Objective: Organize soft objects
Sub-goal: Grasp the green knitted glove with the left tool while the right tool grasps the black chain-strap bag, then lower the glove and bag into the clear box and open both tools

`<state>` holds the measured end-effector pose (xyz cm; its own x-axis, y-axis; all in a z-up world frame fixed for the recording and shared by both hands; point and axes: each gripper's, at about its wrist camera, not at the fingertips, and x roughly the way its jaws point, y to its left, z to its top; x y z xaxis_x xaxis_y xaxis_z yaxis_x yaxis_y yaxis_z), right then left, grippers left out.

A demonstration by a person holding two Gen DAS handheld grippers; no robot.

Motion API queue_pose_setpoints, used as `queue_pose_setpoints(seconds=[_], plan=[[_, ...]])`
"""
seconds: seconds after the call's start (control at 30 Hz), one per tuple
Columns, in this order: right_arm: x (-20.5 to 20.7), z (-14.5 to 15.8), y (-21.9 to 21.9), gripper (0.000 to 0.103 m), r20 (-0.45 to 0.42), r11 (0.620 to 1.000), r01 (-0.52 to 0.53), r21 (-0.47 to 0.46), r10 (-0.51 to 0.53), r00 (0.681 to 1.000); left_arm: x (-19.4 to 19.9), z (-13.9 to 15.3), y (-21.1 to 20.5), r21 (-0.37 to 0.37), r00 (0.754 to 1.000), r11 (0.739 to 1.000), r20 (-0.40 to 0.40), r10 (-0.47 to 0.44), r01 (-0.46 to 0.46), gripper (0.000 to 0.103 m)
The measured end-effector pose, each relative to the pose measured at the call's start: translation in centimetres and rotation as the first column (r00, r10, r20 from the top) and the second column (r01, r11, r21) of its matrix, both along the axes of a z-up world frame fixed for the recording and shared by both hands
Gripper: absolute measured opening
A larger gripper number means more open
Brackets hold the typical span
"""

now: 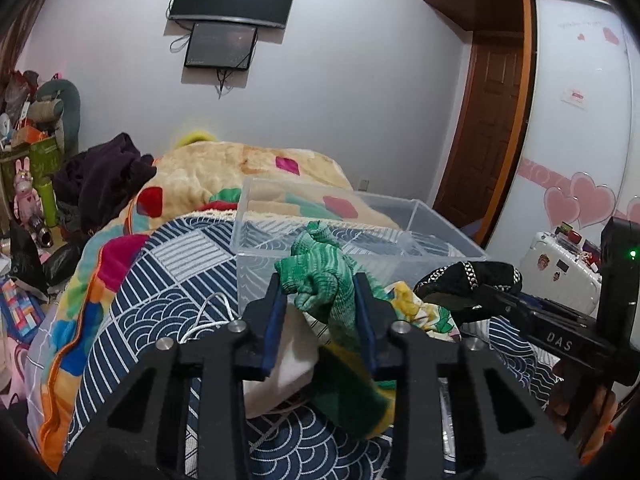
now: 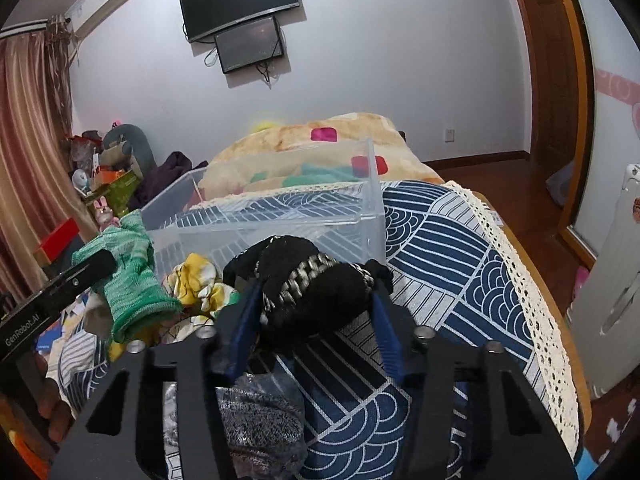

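Observation:
My left gripper point(image 1: 320, 292) is shut on a green knitted sock point(image 1: 320, 276) and holds it above the bed, just in front of a clear plastic box point(image 1: 416, 208). My right gripper point(image 2: 312, 292) is shut on a black bundled sock with a silver patterned band point(image 2: 308, 280), also just in front of the clear box point(image 2: 372, 184). The green sock point(image 2: 128, 276) and left gripper show at the left of the right wrist view. The black sock point(image 1: 468, 276) shows at the right of the left wrist view. The box looks empty.
A yellow-and-white patterned cloth point(image 2: 200, 284) and a grey sock point(image 2: 256, 424) lie on the blue patterned bedspread point(image 2: 440, 248). A white soft item point(image 1: 288, 360) lies under the left gripper. A colourful quilt point(image 1: 224, 168) is piled behind the box. A suitcase point(image 1: 552, 260) stands right.

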<state>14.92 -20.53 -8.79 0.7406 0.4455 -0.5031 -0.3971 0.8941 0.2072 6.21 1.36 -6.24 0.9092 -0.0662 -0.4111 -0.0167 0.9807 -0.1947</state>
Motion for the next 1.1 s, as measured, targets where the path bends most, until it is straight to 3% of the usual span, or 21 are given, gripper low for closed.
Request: queue_pose_setpoints(seconds=[0.17,0.63,1.1], plan=[[-0.6,1.0,-0.4,0.031,0.043,1.0,0.002,0.025,-0.003,0.999,-1.1,1.3,-0.2,-0.005,0.999,1.0,0.04,-0.011,0.011,0.024],[-2.9,5.6,-0.9,0.03,0.21,0.997,0.017,0.074,-0.032,0.977,-2.4,5.3,0.8,-0.051,0.991,0.999,0.135,0.003,0.004,0.023],[0.9,7.0,2.2,0.03,0.26,0.999,0.03,0.014,-0.032,0.965,3.4,7.3,1.2,0.105,0.991,0.993,0.128,0.042,-0.056,0.023]])
